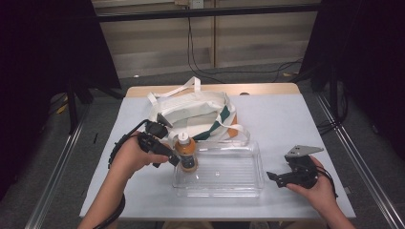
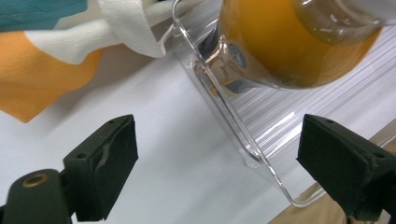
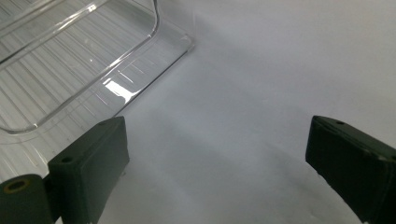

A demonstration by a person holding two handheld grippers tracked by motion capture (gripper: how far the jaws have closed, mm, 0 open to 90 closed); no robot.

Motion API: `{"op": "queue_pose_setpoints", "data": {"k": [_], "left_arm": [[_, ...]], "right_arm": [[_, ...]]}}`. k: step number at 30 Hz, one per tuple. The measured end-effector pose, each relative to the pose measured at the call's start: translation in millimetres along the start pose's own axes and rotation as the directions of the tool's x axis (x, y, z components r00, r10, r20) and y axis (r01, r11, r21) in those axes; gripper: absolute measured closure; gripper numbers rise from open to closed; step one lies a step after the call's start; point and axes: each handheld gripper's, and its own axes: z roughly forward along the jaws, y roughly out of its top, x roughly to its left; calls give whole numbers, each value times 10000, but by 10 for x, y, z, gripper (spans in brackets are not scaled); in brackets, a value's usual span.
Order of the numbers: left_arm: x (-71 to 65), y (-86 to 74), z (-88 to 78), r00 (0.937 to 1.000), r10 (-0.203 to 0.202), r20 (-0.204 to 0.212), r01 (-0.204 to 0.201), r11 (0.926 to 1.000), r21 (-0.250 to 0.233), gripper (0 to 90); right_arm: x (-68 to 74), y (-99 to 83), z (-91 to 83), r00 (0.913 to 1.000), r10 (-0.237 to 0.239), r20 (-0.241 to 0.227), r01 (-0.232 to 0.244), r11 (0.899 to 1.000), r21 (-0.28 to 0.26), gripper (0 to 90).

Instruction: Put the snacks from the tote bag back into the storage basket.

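Your left hand-held gripper [image 1: 173, 157] sits just beside the bottle [image 1: 186, 151] of orange drink, its jaws spread wide with nothing between them; in the left gripper view the bottle's base [image 2: 299, 46] lies ahead of the open jaws, not inside them. The bottle stands upright in the left end of the clear tray [image 1: 239, 183], near the cloth bag [image 1: 200, 112] behind it.

Judge the bottle as nearly full, so expect real weight for its size and liquid that may slosh if you swing it. Its clear wall looks smooth and probably slick, and likely gives a little under pressure. Take it across the body below the shoulder, where the sides run straight, rather than at the tapered neck or cap. Close firmly but not hard enough to dent it.

The tray is thin, light plastic and may slide on the worktop [image 1: 296, 124] if nudged. Your right hand-held gripper [image 1: 273, 177] rests wide open and empty over bare worktop, right of the tray.
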Motion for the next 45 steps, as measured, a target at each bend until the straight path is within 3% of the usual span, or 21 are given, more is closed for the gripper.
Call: {"op": "queue_pose_setpoints", "data": {"k": [9, 24, 32, 45], "left_arm": [[54, -16, -14, 10000, -69, -13, 68, 10000, -61, 120], [146, -104, 22, 9996, -294, -12, 294, 9994, -205, 120], [204, -181, 64, 9965, -840, -24, 838, 9948, -581, 120], [311, -278, 144, 9957, -879, -285, 857, 9939, -688, 120]], "right_arm": [[-7, -40, -30, 9998, 177, -7, -177, 9998, 28, 56], [-16, -51, -41, 10000, 48, 34, -48, 10000, 13, 56], [-18, -52, -46, 10000, 80, 23, -80, 10000, 38, 56], [-18, -50, -37, 10000, -20, 30, 20, 10000, 32, 56]]}}
